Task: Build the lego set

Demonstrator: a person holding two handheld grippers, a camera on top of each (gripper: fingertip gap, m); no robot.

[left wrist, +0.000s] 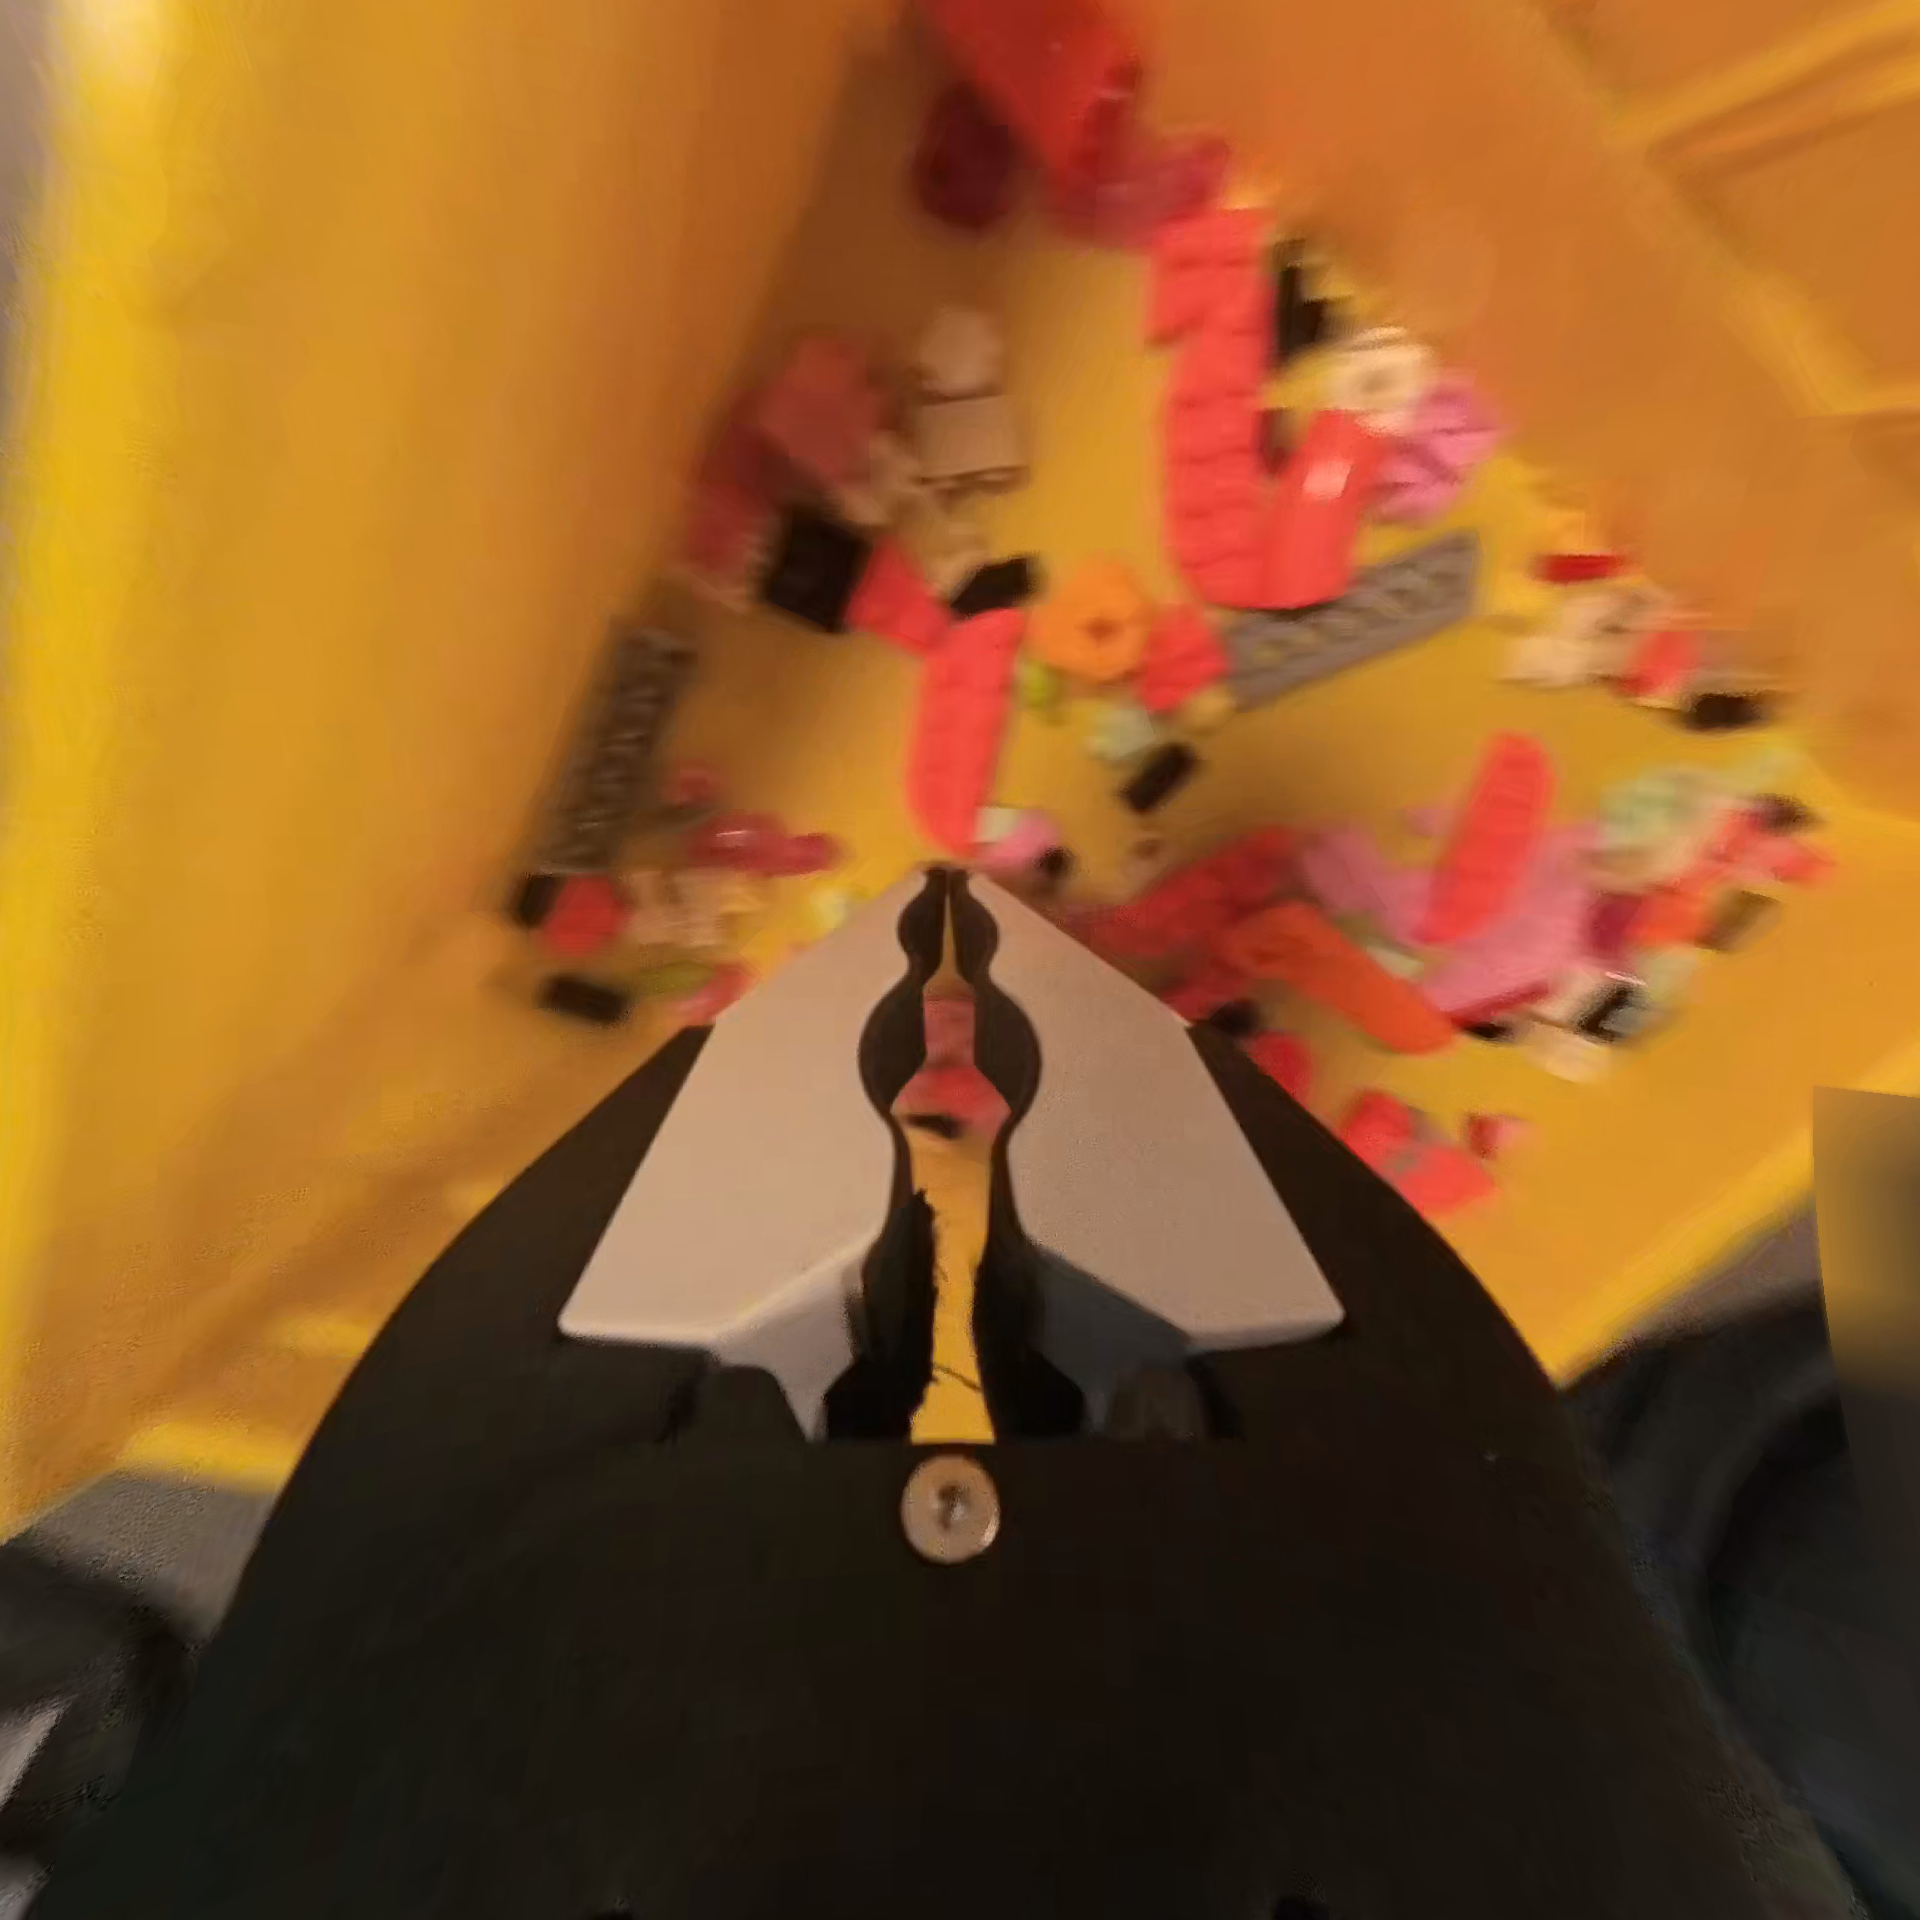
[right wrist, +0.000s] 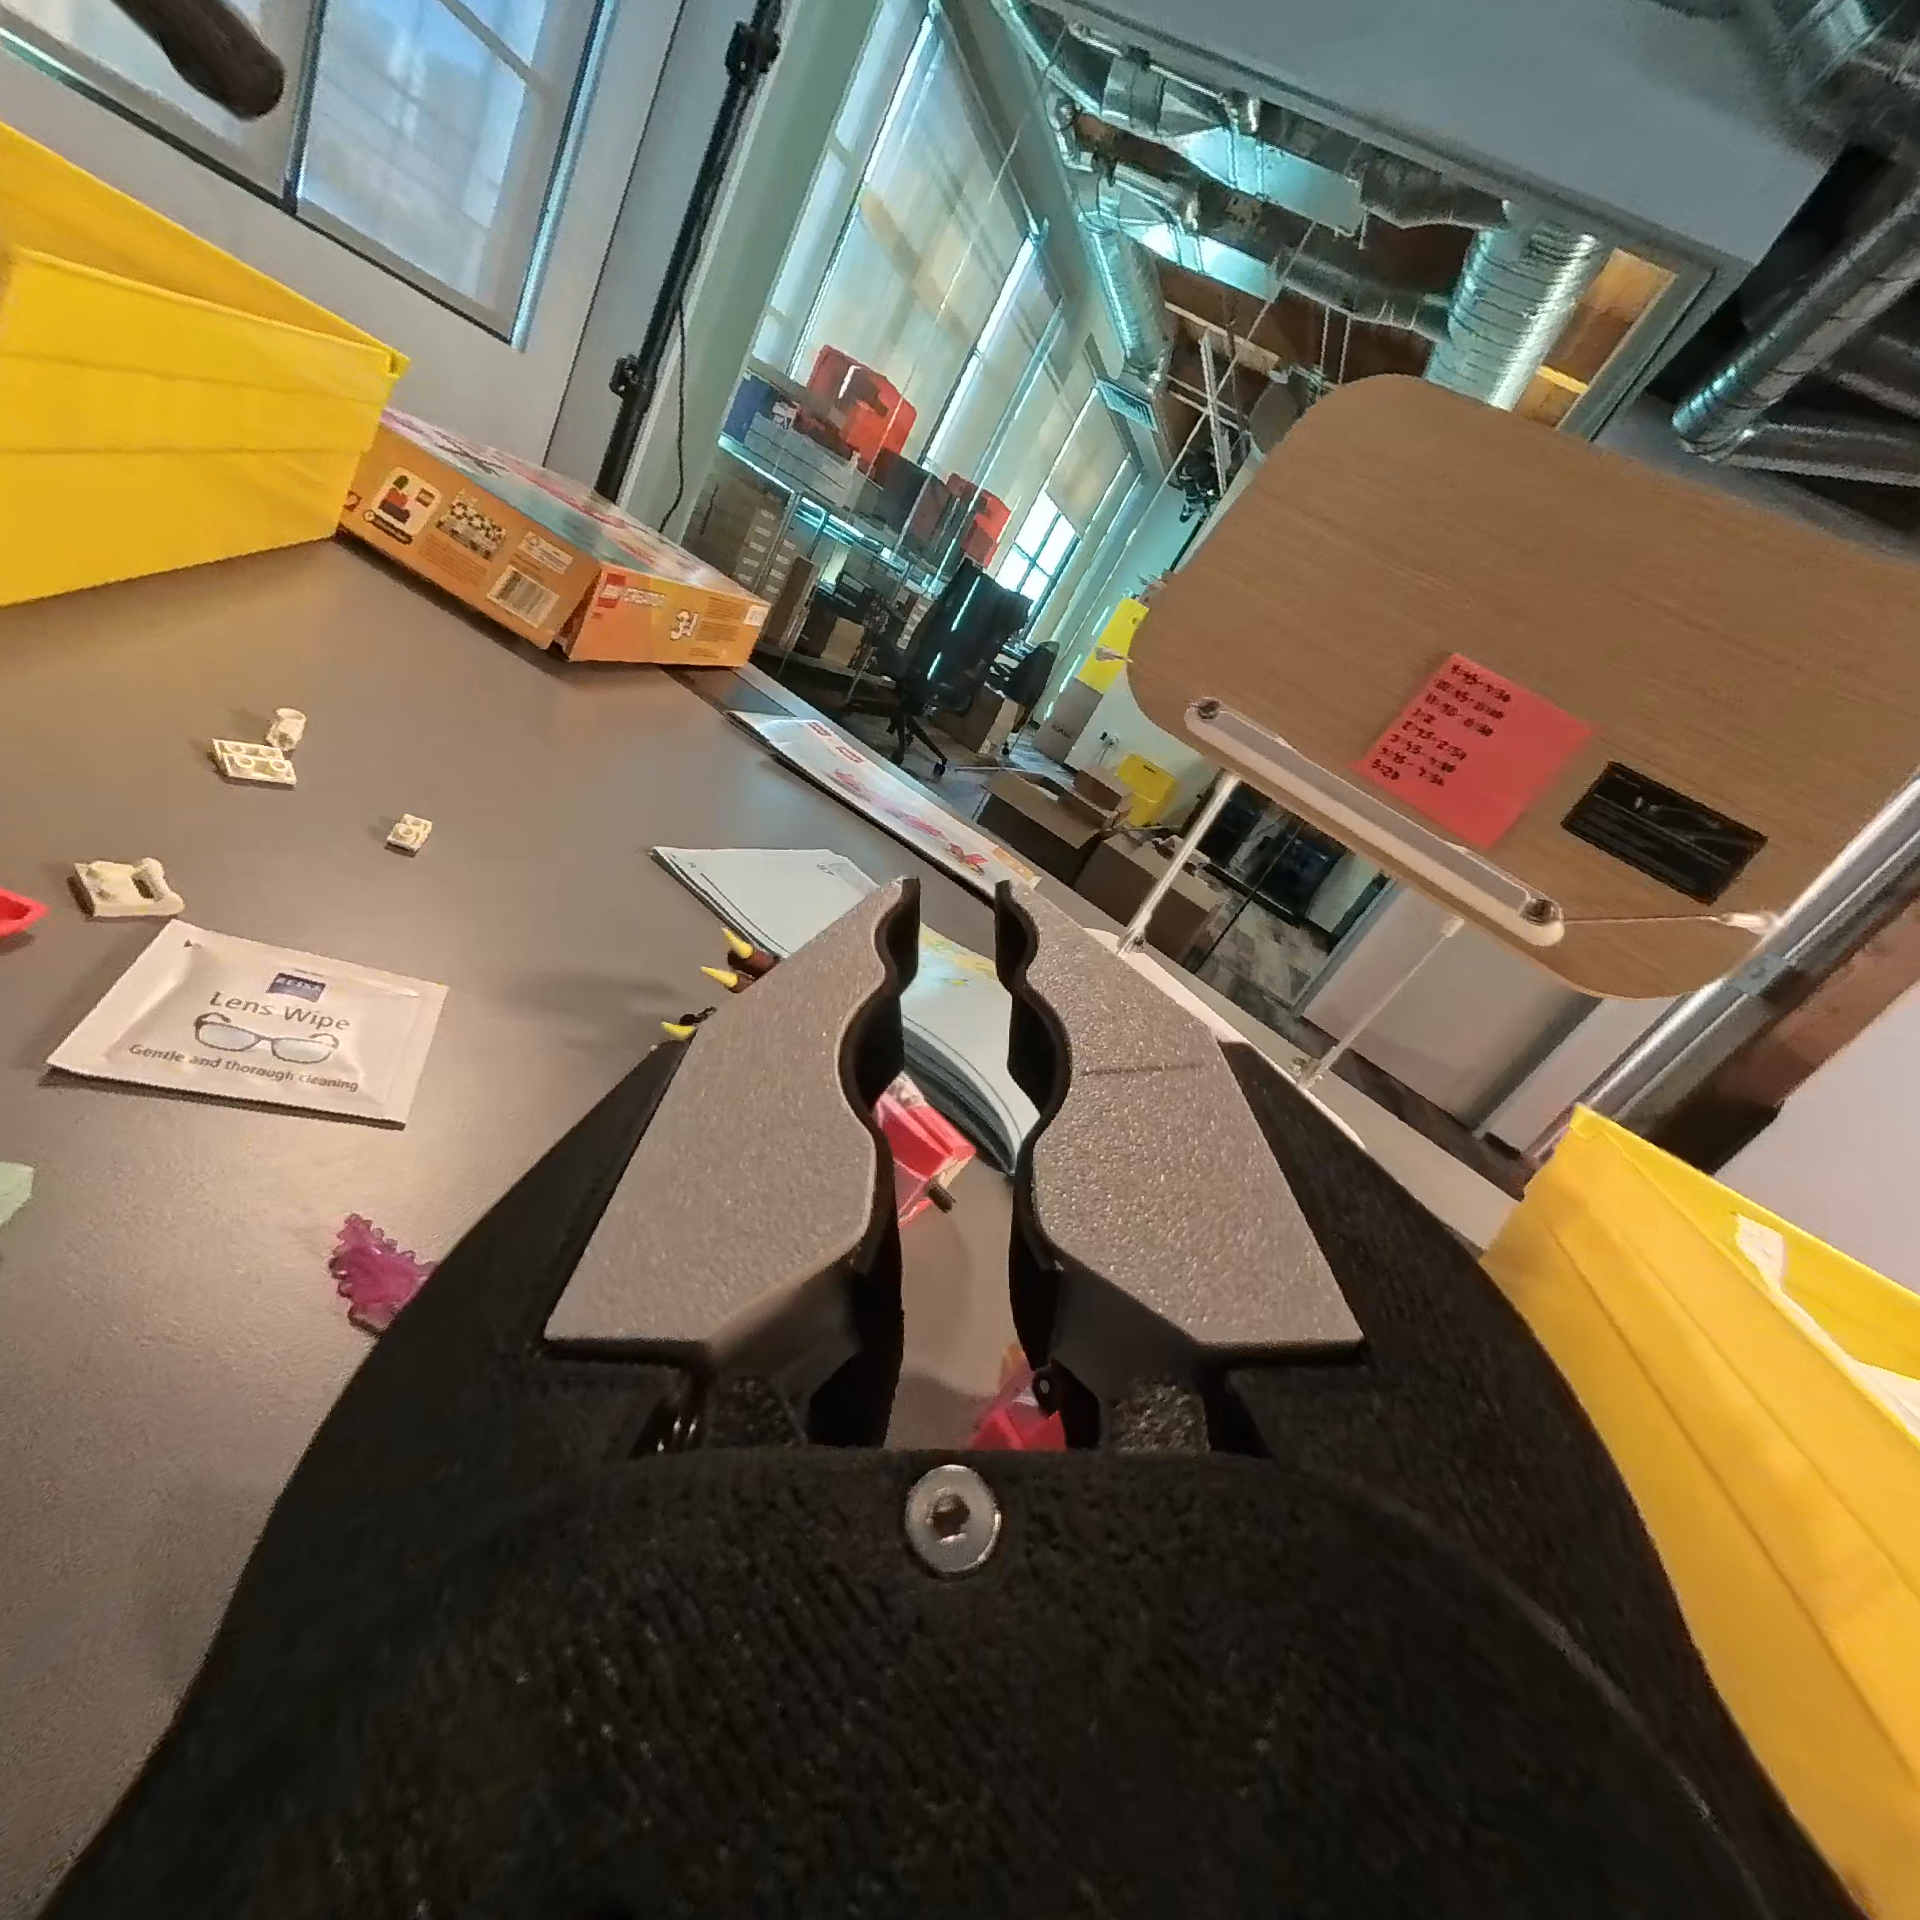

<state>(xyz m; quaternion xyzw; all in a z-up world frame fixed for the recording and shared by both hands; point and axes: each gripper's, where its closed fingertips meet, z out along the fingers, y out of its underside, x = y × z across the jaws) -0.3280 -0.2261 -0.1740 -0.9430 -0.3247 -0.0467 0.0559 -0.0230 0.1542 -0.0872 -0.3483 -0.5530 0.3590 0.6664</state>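
Black fabric and a silver screw sit nearest the lens on both of my tools. Ahead of my left tongs (left wrist: pixel 948 883) lies the inside of a yellow bin (left wrist: pixel 364 623), its floor strewn with blurred toy bricks: coral curved pieces (left wrist: pixel 961 717), a grey studded plate (left wrist: pixel 1361 623), pink pieces (left wrist: pixel 1475 914), small black ones and an orange one. My left tongs are together at the tips, hanging over the heap just short of the lower end of one coral curved piece; the blur keeps me from telling whether anything tiny is pinched there.

My right tongs (right wrist: pixel 958 902) stand slightly apart with nothing between the tips. They hover low over a grey worktop (right wrist: pixel 468 727). Beneath them lies an open instruction booklet (right wrist: pixel 769 883), with a red brick piece (right wrist: pixel 920 1143) showing through the gap farther back. To their left are small yellow spikes (right wrist: pixel 722 971), a lens wipe sachet (right wrist: pixel 249 1023), a translucent purple piece (right wrist: pixel 374 1268) and several white bricks (right wrist: pixel 255 758). An orange toy box (right wrist: pixel 551 561) and a yellow bin wall (right wrist: pixel 177 416) stand beyond; another yellow bin (right wrist: pixel 1714 1403) rises at my right. A wooden panel (right wrist: pixel 1507 623) with a red sticky note (right wrist: pixel 1470 748) stands ahead.
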